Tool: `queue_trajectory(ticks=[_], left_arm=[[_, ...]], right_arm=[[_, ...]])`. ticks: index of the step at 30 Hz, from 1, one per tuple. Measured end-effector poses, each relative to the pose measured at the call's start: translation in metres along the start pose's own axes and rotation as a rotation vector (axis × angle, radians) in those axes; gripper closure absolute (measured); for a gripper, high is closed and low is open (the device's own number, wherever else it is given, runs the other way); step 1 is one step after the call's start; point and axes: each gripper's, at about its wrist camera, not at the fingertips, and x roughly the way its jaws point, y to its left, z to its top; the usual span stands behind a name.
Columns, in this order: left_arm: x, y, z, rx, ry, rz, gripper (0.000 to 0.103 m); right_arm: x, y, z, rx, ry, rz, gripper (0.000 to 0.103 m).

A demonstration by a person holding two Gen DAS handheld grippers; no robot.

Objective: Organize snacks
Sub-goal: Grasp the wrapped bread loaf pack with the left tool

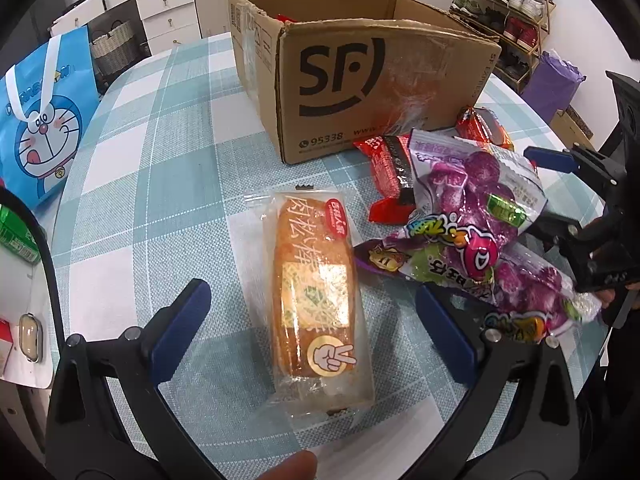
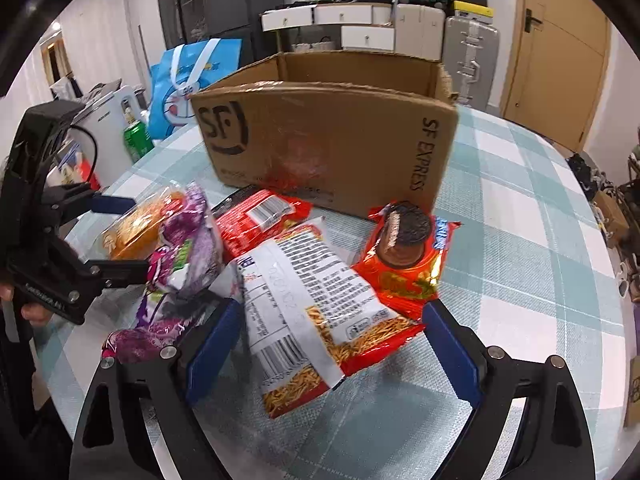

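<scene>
Checked woven cloth [image 1: 160, 184] bears crinkly foil snack packets [image 2: 320, 304] beside corrugated box [image 1: 360, 80]; both tools gape, empty.

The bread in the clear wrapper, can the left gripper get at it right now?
Probably yes. The bread lies flat between the left gripper's open fingers, with nothing on top of it.

An open brown cardboard box [image 1: 360, 92], printed with a black SF logo, stands upright on the checked tablecloth. In front of it the snacks lie loose: a clear-wrapped oblong of golden bread [image 1: 314, 296] flat and lengthwise; two purple candy bags [image 1: 476, 216] overlapping beside it; a red packet [image 1: 390, 176] partly beneath them; a noodle-snack bag [image 2: 316, 312] lying back-side up, tilted; and an orange cookie packet [image 2: 408, 256] near the box's corner.
</scene>
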Motion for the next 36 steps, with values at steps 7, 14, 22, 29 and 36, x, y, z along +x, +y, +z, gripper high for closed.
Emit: queue_trajectory(ticks=[7,14,22,29,36], left_arm=[[-0.002,-0.002,-0.002,0.015,0.005,0.002,0.001],[-0.005,-0.004,-0.003,0.028,0.006,0.003,0.001],[-0.007,-0.003,-0.003,0.029,0.004,0.001,0.001],[-0.013,0.005,-0.003,0.029,-0.002,-0.006,0.007],[-0.010,0.005,-0.007,0.066,0.025,0.008,0.050]], right_arm=[[0.007,0.002,0.001,0.017,-0.002,-0.007,0.009],[0.005,0.001,0.000,0.012,0.006,0.018,0.026],[-0.005,-0.004,0.000,0.018,-0.019,0.038,0.029],[-0.024,-0.011,0.003,0.043,-0.086,0.017,0.029],[-0.035,-0.015,0.007,0.058,-0.125,0.010,0.029]])
